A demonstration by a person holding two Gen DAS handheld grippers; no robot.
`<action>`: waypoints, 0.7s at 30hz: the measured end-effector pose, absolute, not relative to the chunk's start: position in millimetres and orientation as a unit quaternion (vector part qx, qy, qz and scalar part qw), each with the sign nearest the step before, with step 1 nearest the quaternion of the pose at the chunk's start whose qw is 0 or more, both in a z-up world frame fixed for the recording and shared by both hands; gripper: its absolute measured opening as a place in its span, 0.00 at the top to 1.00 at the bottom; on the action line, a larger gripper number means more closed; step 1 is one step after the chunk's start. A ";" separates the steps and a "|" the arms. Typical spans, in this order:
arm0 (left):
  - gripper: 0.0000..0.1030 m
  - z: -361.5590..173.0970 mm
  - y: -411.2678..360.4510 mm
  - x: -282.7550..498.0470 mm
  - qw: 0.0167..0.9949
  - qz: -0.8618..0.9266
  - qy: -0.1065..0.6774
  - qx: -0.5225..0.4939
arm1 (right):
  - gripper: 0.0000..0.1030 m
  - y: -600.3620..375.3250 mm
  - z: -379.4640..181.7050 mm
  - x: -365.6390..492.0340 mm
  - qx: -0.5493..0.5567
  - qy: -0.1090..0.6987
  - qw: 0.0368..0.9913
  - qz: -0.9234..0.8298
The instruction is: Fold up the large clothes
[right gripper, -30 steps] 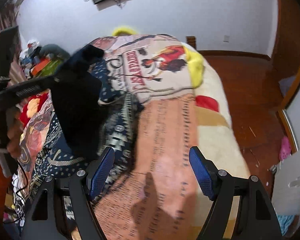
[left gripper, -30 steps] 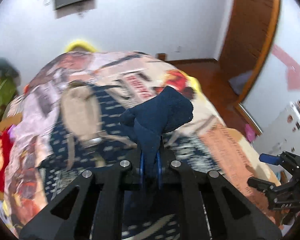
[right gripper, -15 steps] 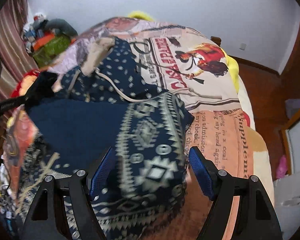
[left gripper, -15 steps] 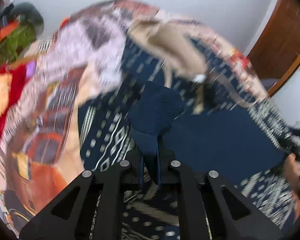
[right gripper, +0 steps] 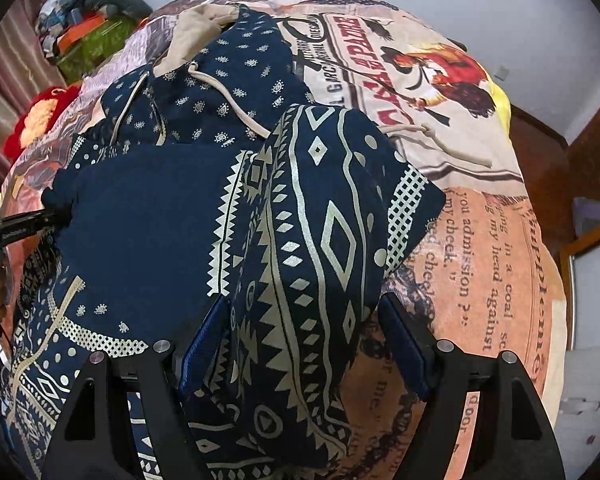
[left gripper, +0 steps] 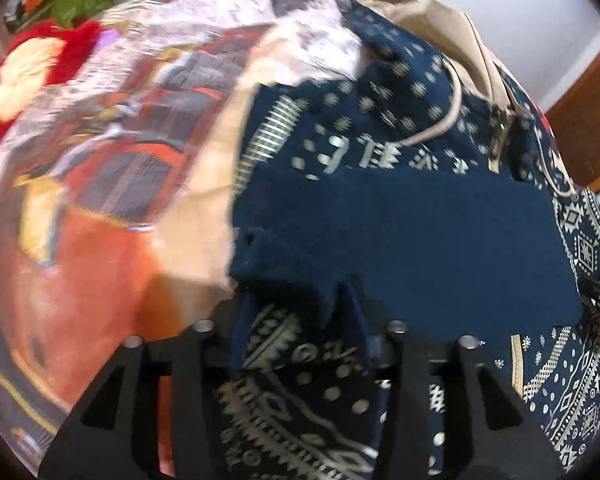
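Observation:
A navy hoodie [right gripper: 204, 92] with cream patterns, beige hood lining and drawstrings lies on the bed. Its patterned sleeve [right gripper: 320, 232] is folded across the plain navy body [left gripper: 412, 232]. My left gripper [left gripper: 300, 320] has opened; the navy cuff [left gripper: 284, 264] lies loose between its fingers. My right gripper [right gripper: 304, 340] is open, its blue pads [right gripper: 204, 344] on either side of the sleeve without pinching it. The left gripper also shows in the right wrist view [right gripper: 24, 228] at the garment's left edge.
The bed is covered by a printed blanket [right gripper: 480, 220] with text and figures. Red plush [left gripper: 32, 68] and a pile of green and orange things [right gripper: 88, 36] lie at the far left. Wooden floor [right gripper: 540, 148] and a doorframe are at the right.
The left gripper carried the navy cuff across and down onto the hoodie, then opened. The right gripper stayed open and now straddles the folded sleeve.

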State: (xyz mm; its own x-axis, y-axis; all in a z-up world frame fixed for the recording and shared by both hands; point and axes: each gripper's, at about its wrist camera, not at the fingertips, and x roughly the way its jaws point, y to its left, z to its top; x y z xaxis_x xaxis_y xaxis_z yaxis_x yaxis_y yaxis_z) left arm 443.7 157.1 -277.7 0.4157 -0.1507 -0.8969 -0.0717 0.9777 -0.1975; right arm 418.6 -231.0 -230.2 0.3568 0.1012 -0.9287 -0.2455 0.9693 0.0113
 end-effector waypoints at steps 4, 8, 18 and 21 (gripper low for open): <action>0.48 -257.6 167.6 432.8 0.846 0.010 0.530 -0.063 | 0.25 -236.5 -225.4 423.1 -0.051 0.565 0.817 0.103; 0.48 -220.0 165.3 436.8 0.862 0.008 0.507 -0.024 | 0.25 -238.0 -198.7 430.1 -0.041 0.549 0.828 0.112; 0.30 -142.5 140.8 523.5 0.900 -0.013 0.433 -0.040 | 0.23 -207.3 -117.1 510.9 0.008 0.479 0.866 0.143; 0.30 -146.9 142.2 557.7 0.897 0.000 0.437 -0.070 | 0.22 -195.0 -118.5 545.0 0.018 0.480 0.865 0.142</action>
